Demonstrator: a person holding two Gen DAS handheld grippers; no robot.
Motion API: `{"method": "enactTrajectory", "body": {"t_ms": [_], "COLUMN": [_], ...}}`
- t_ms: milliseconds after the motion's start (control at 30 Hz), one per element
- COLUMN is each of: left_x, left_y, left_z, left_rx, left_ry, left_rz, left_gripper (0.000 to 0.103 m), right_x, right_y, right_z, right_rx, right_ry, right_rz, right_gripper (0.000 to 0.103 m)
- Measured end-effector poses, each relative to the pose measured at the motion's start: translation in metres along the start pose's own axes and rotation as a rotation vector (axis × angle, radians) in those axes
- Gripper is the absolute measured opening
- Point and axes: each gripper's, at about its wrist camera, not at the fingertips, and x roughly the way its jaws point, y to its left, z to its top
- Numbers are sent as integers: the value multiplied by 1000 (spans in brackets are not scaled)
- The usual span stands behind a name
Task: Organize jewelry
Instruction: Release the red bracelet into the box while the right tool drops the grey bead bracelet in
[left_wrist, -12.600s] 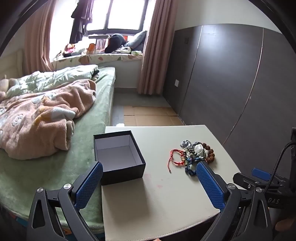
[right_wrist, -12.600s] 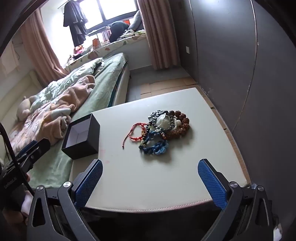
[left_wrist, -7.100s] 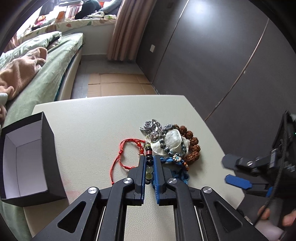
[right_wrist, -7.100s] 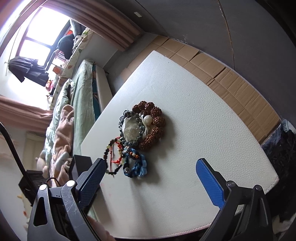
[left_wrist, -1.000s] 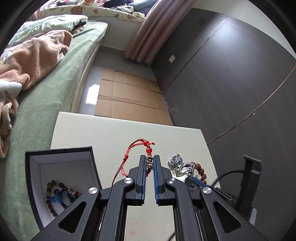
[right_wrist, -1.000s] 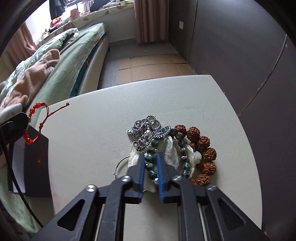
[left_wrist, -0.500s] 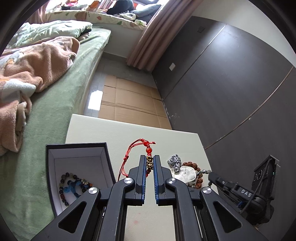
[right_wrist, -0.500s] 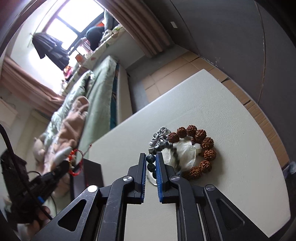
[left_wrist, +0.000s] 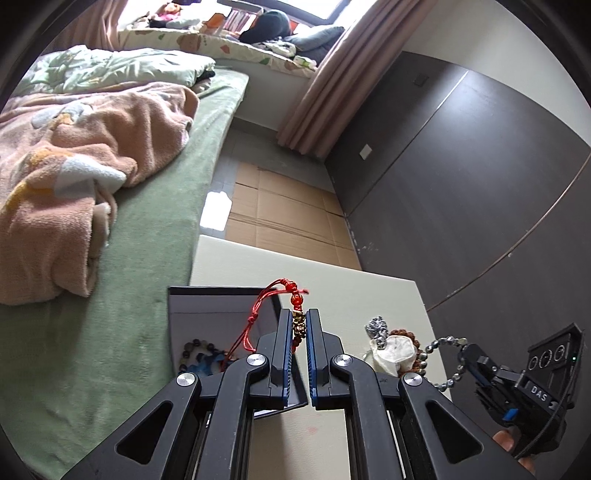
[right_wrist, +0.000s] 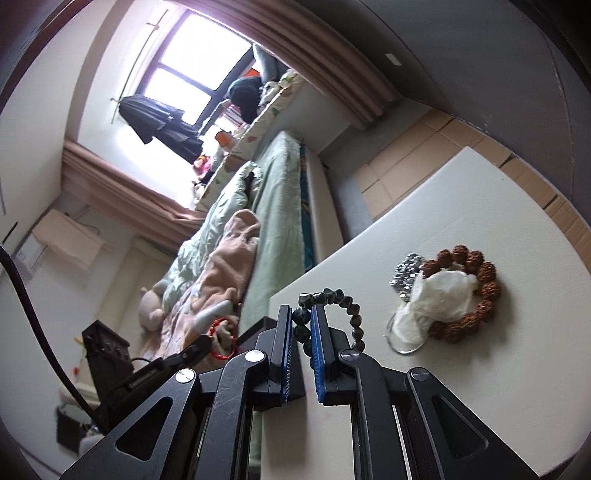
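Note:
My left gripper (left_wrist: 298, 325) is shut on a red cord bracelet (left_wrist: 291, 295) with a gold charm, held just above the open black box (left_wrist: 221, 299). Inside the box lie a dark bead bracelet and a blue one (left_wrist: 201, 354). In the right wrist view my right gripper (right_wrist: 302, 326) is shut on a dark grey-green bead bracelet (right_wrist: 343, 301), lifted off the white table (right_wrist: 498, 369). The same bracelet (left_wrist: 443, 341) hangs from that gripper at the right of the left wrist view. On the table remain a brown seed bracelet (right_wrist: 476, 306), a white stone piece (right_wrist: 436, 299) and a silver chain (right_wrist: 406, 271).
A bed with green sheet (left_wrist: 147, 229) and pink blanket (left_wrist: 74, 166) runs along the table's left side. Dark wall panels (left_wrist: 461, 184) stand behind the table, with cardboard on the floor (left_wrist: 280, 206). A thin metal ring (right_wrist: 402, 345) lies beside the white piece.
The left gripper has carried the red bracelet leftward over the box. The right gripper has risen and rolled, lifting the grey-green bead bracelet free of the pile.

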Motion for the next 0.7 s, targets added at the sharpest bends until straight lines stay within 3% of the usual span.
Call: {"method": "enactTrajectory", "body": {"t_ms": [200,267,333,400,700], "left_x": [0,1,0,-7,-16], "left_y": [16,23,28,32,43], "left_z": [3,5,7,8,19], "left_rx": [-80,-107,-128,-145,-167], "left_ry": [26,34,17,-23,-75], "left_rz": [-12,-3,9,9,45], "left_gripper": [10,22,54,61,62], "right_x": [13,18,23,28,67], "right_y": [18,22,28,34,67], "right_z": [-8,-10,-13,-15,-28], "right_rx": [-33,-37,-45,-54,-101], "right_ry": [23,32,41,47,94], "right_rz": [33,58,82,103,198], "right_gripper": [12,12,12,12,12]}}
